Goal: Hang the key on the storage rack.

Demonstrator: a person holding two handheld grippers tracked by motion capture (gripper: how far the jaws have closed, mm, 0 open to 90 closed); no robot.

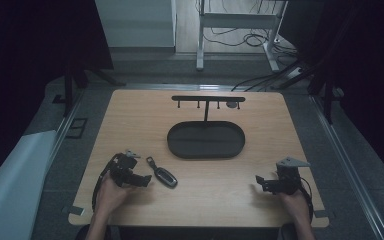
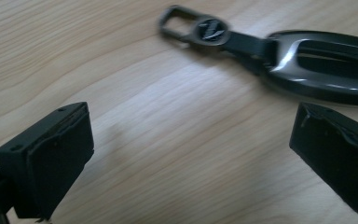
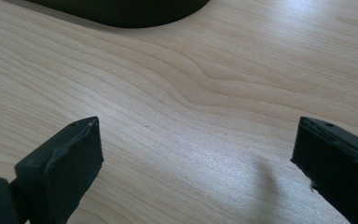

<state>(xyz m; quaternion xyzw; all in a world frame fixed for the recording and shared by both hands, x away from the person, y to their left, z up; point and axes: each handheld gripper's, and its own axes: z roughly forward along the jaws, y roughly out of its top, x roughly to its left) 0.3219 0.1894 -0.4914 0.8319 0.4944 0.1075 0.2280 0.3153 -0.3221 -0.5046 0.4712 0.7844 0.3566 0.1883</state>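
Note:
A dark car key fob (image 1: pixel 163 175) with a strap and metal loop lies on the wooden table (image 1: pixel 130 115), just right of my left gripper (image 1: pixel 144 179). In the left gripper view the fob (image 2: pixel 321 65) lies past the wide-apart jaws, its loop (image 2: pixel 175 22) pointing up-left; my left gripper (image 2: pixel 191 158) is open over bare wood. My right gripper (image 1: pixel 260 183) rests near the table's front right, open, with nothing between its jaws (image 3: pixel 196 168). A black oval tray (image 1: pixel 206 150) sits mid-table with a black hook rack (image 1: pixel 207 99) standing behind it.
The tray's front rim (image 3: pixel 121 14) shows at the top of the right gripper view. The table's front edge (image 1: pixel 195 222) lies close behind both hands. Cables (image 1: pixel 260 80) and a white frame stand on the floor beyond the table.

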